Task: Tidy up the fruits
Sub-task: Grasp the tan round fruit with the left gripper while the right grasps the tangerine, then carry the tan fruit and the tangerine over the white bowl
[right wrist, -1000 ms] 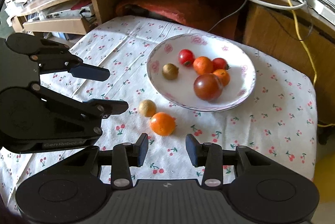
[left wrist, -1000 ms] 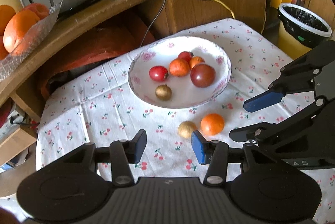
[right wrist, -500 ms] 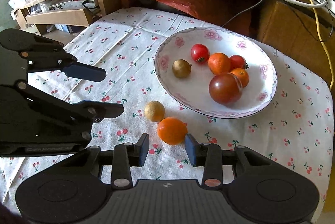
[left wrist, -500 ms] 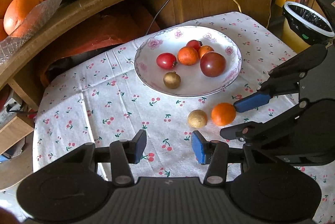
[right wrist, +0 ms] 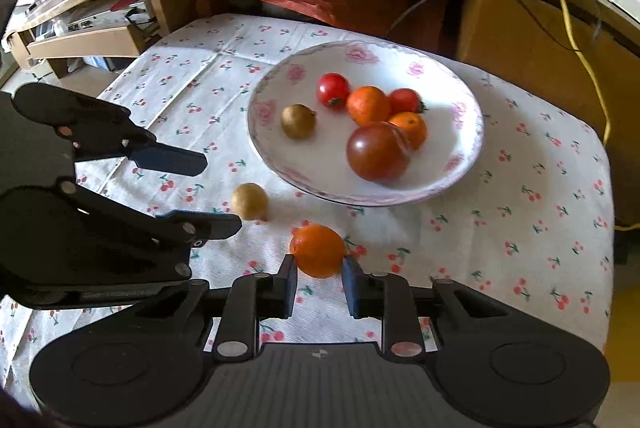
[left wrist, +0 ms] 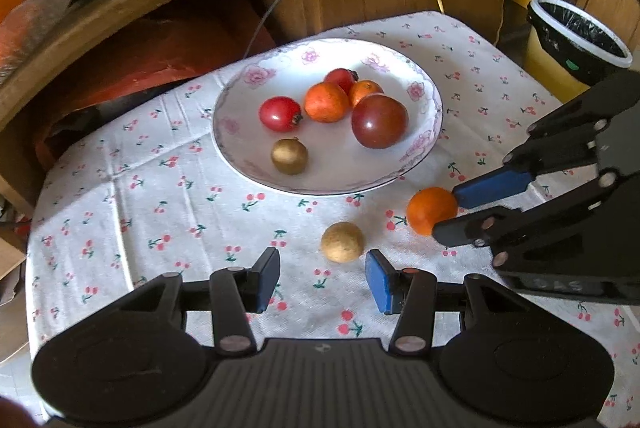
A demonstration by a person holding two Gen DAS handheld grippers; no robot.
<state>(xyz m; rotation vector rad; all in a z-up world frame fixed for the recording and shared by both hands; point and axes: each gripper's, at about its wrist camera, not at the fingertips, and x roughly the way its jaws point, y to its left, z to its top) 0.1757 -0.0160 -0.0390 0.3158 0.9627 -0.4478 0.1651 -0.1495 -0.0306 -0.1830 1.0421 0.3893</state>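
The right gripper (right wrist: 319, 282) has its jaws set on either side of the orange fruit (right wrist: 318, 250), which lies on the cloth just in front of the flowered plate (right wrist: 472, 132); the pads look to be touching or nearly touching its flanks, but whether they are truly pressing I cannot tell. To do this step well, I judge the fingers should close gently on the widest part of the fruit — it is round and smooth, so a pinch too near the tips could squirt it forward toward the plate. The left gripper (left wrist: 322, 278) is spread wide and empty, hovering over the cloth with the small tan fruit (left wrist: 342, 241) just ahead of its tips, also in front of the plate. The plate already carries five fruits, crowded toward its far and right side, with the brown one (left wrist: 289, 156) alone nearer; the bare white patch at its near side looks like the easiest landing spot. The lift must clear the plate's raised rim. Room is tight in front of the plate — the two grippers sit close together, so the right one would best rise straight up before crossing. To the right of the plate, open cloth runs toward the table edge.
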